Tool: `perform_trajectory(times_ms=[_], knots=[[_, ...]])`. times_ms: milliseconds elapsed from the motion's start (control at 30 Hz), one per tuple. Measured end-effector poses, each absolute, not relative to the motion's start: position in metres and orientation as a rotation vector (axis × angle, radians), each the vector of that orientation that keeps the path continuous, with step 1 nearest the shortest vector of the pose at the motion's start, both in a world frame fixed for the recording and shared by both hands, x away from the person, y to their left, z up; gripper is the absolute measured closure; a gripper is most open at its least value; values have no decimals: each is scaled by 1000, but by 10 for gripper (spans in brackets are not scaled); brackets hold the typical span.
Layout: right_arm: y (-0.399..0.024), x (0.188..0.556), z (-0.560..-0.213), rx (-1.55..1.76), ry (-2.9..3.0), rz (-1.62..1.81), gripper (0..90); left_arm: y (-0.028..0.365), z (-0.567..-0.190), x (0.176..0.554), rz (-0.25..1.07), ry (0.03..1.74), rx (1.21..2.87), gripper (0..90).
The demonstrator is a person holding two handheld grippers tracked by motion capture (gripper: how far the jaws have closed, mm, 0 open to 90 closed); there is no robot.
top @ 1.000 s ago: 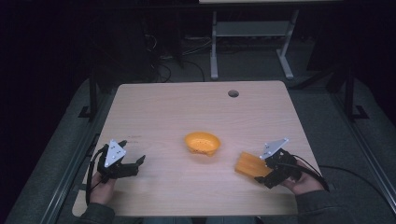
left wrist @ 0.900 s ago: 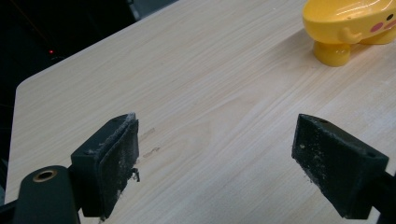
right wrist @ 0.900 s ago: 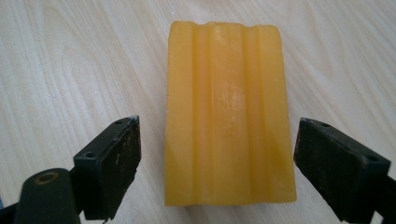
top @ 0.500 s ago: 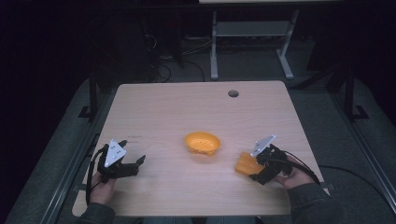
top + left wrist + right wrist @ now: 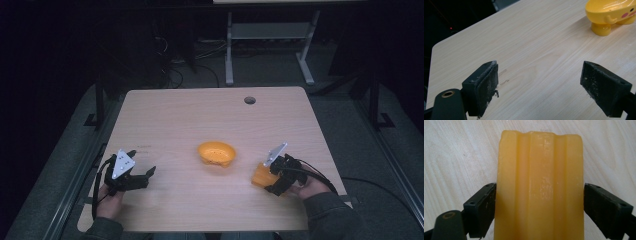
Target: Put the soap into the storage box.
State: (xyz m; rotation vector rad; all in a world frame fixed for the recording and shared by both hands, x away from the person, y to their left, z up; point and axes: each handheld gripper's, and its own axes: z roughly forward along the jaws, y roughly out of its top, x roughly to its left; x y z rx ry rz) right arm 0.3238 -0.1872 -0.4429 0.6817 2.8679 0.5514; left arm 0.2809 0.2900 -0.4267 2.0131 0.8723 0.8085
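On the left, our left gripper [image 5: 142, 177] rests low near the front left corner of the pale wooden worktop [image 5: 175, 115]. Its two black fingers [image 5: 482, 87] are spread wide with nothing between them but bare wood. It is just waiting there.

In the middle of the worktop stands a small yellow plastic dish on stubby feet [image 5: 216, 153], shaped like a soap holder with little holes in its bottom. In the left gripper view we see it has a pink cheek spot and a small arm, like a toy animal [image 5: 610, 13]. Nothing lies in the dish.

On the right, our right gripper [image 5: 272, 186] is at a long orange-yellow bar of soap with grooves along its top [image 5: 540, 185]. The bar sits near the front right part of the worktop, well apart from the dish. One finger [image 5: 482, 207] is on each long side of the bar, right against it or very nearly so. We cannot tell for sure if they are squeezing it yet.

We think this is the picking-up step. Next we need to pinch the bar tight, because soap is slippery. Then we lift it, carry it left to the dish, and set it down flat inside.
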Motion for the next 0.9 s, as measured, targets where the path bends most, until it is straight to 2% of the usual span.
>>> perform_trajectory(times_ms=[367,900], knots=[[-183,326,-446,675,2892,534,188,290,-427,281,810,872,2011,141],[-180,325,-445,620,2898,515,202,290,-427,282,812,867,2009,141]])
